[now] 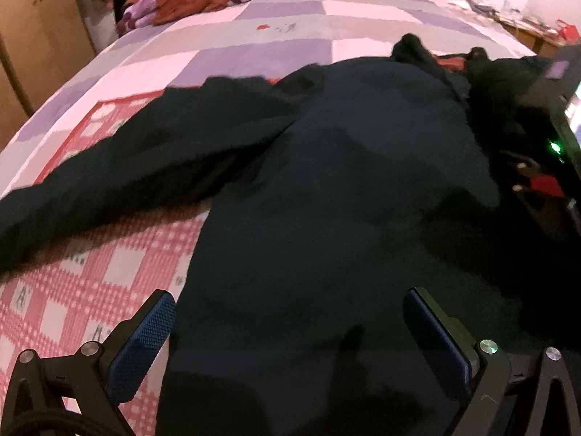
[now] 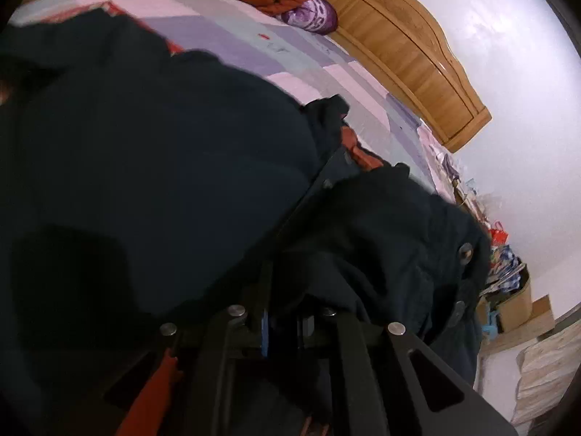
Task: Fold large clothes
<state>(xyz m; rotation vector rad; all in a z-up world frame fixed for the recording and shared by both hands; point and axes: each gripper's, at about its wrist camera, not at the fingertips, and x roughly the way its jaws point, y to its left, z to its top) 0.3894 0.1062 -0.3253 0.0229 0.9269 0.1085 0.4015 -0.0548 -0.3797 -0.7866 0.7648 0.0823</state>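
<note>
**Dark coat spread on the bed, right claw pinching its edge**

A large dark coat (image 1: 326, 181) lies across the checked bed (image 1: 254, 18), one sleeve (image 1: 127, 170) stretched out to the left. The left claw (image 1: 290, 330) hovers over the coat's lower part, fingers spread wide with nothing between them. The right claw (image 2: 287, 323) appears pressed together on the coat's buttoned edge, though fabric hides the tips.

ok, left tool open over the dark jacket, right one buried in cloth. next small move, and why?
Probably lower the left tool and close on the dark jacket hem: its jaws are spread with cloth between them, ungripped. The right tool looks shut on the jacket's edge, and the sleeve lies spread on the bed.
</note>
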